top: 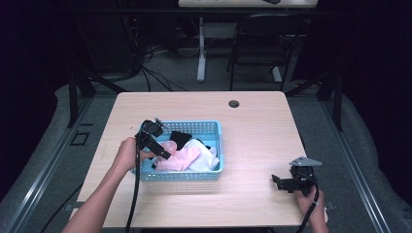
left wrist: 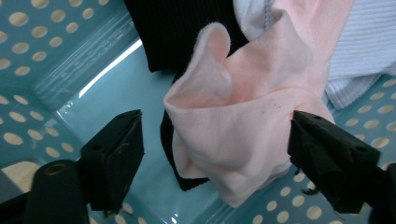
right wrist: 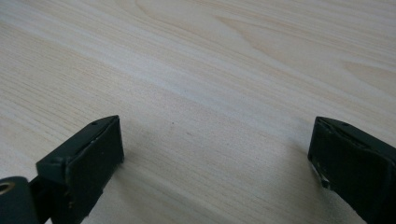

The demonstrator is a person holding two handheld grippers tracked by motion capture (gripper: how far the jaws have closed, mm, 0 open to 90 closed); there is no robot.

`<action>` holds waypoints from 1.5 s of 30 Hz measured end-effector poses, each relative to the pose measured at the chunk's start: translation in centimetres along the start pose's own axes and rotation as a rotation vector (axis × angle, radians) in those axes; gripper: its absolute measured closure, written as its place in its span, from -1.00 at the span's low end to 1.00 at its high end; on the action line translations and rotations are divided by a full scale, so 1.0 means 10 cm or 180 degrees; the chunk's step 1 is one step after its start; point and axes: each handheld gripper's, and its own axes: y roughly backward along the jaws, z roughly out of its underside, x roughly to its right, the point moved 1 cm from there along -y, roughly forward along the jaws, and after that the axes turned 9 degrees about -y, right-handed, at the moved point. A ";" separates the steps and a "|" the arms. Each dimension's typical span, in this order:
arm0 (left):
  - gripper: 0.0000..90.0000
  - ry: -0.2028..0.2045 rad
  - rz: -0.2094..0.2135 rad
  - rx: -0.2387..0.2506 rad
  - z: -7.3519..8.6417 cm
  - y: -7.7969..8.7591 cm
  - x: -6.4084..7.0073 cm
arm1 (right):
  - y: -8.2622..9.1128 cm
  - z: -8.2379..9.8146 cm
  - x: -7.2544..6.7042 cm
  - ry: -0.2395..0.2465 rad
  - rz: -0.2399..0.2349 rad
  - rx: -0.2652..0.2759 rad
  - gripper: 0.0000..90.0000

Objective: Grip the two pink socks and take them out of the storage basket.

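Inside the blue basket (top: 214,145), near the table's (top: 262,126) middle, your left gripper (top: 160,151) dipped down w/ its jaws apart, straddling a pink cloth (top: 180,158). From the left gripper view, the pink cloth (left wrist: 243,121) sat bunched between the two black jaws; the jaw on the view's right touched its edge, the other jaw stood clear w/ basket floor (left wrist: 107,93) showing in the gap. So: unclenched, nothing pinched yet, tho the cloth was in the gap. No earlier shot to compare, so only that much could be said.

Pink cloth lay toward the basket's near-left part, approx. mid-floor. Black cloth (left wrist: 182,32) lay under and behind it, toward the basket's far side; white ribbed cloth (left wrist: 359,51) lay beside it, toward the basket's right wall. High view showed same pile: black cloth (top: 179,138) at the back, white cloth (top: 206,158) on the right.

Your left hand (top: 127,154) gripped the tool just outside the basket's left wall, cable trailing down toward you.

Well right of the basket, near the table's front-right corner, your right gripper (top: 278,182) rested low over bare wood, held by your right hand (top: 307,194). Right gripper view showed its jaws spread wide over wood grain (right wrist: 210,93), nothing between them: released, empty.
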 end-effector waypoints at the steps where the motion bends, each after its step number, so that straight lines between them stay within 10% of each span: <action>1: -0.50 -0.0001 0.0011 -0.0030 0.00 -0.01 -0.01 | 0.00 0.00 0.00 0.0000 0.0000 0.0000 -0.94; 20: 0.74 -0.0096 0.0020 -0.0270 -0.06 -0.10 0.05 | 0.00 0.00 0.00 0.0002 0.0000 0.0000 -0.94; 45: 0.71 -0.0170 -0.0100 -0.0247 -0.13 0.27 0.09 | 0.00 0.00 0.00 0.0002 -0.0001 0.0000 -0.94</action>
